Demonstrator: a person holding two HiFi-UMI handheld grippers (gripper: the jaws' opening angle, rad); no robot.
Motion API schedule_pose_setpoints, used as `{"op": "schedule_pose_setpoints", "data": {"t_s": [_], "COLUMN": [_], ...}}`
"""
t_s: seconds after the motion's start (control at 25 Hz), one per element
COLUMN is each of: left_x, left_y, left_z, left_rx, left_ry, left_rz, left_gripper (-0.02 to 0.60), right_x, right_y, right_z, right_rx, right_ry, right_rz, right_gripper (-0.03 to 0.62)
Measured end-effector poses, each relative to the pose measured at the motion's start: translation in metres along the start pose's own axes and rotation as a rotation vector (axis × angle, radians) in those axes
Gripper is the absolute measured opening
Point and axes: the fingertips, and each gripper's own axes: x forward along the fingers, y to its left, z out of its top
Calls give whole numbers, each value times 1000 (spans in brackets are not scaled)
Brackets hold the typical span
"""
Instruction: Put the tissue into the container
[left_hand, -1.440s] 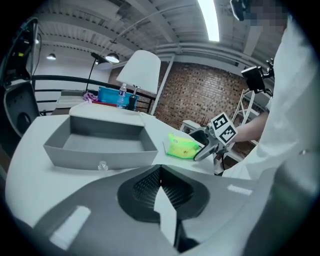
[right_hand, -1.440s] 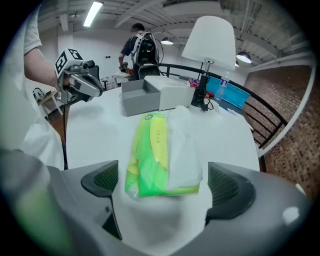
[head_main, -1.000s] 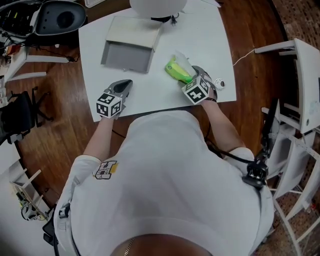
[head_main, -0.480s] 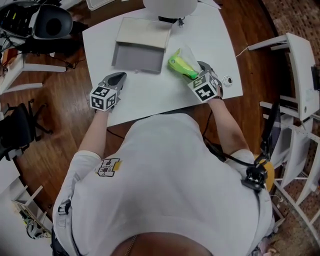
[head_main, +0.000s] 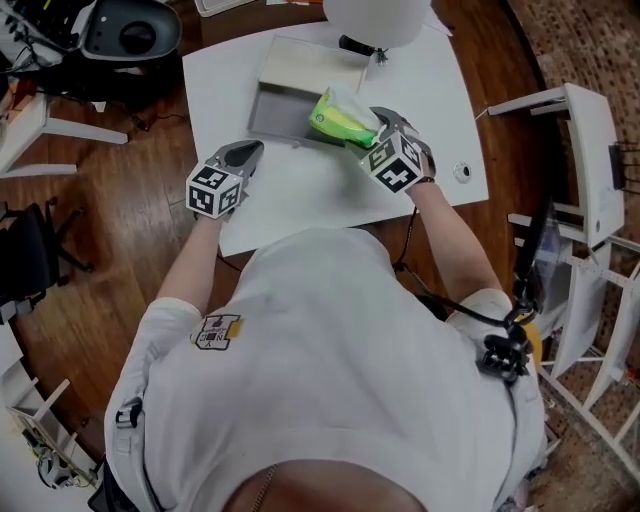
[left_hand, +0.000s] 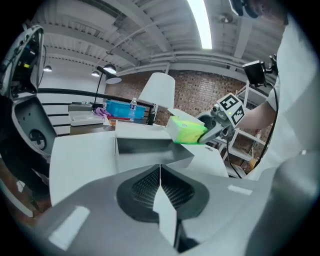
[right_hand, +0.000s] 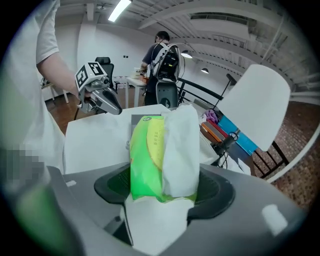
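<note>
A green tissue pack (head_main: 338, 118) with white tissue sticking out is clamped in my right gripper (head_main: 372, 128), which is shut on it. It hangs over the near right corner of the open grey container (head_main: 285, 100) on the white table (head_main: 425, 85). The right gripper view shows the pack (right_hand: 160, 155) upright between the jaws of that gripper (right_hand: 162, 200). My left gripper (head_main: 240, 160) rests left of the container, shut and empty; in its own view the left gripper (left_hand: 160, 195) faces the container (left_hand: 145, 145), with the pack (left_hand: 187, 131) above its right side.
A white lamp head (head_main: 375, 15) stands behind the container. A small round object (head_main: 461, 172) lies near the table's right edge. A black chair (head_main: 125, 30) is at the far left and white frames (head_main: 590, 150) at the right. A person (right_hand: 162, 55) stands far off.
My right gripper has lifted the tissue pack off the table and carried it left and away from me, to the container's corner. The left gripper has stayed about where it was.
</note>
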Motion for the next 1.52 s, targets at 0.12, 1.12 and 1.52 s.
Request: {"op": "schedule_pose_setpoints", "data": {"t_s": [0.12,1.12,1.52], "left_x": [-17,-38,-23], "left_y": [5,24,33], "left_z": [-5,-15,-20], "left_rx": [-3,-12,-16], "left_ry": [-9,37,59], "left_rz": [10,9,-10], "left_gripper": [0,0,0], "right_x": [17,119,141], "right_y": [12,46,47], "right_z": [25,43,41], "right_rx": [-54,-178,-205], "right_ry": [-12,121,139], "right_rz": [30,199,220], "right_gripper": [331,336,333]}}
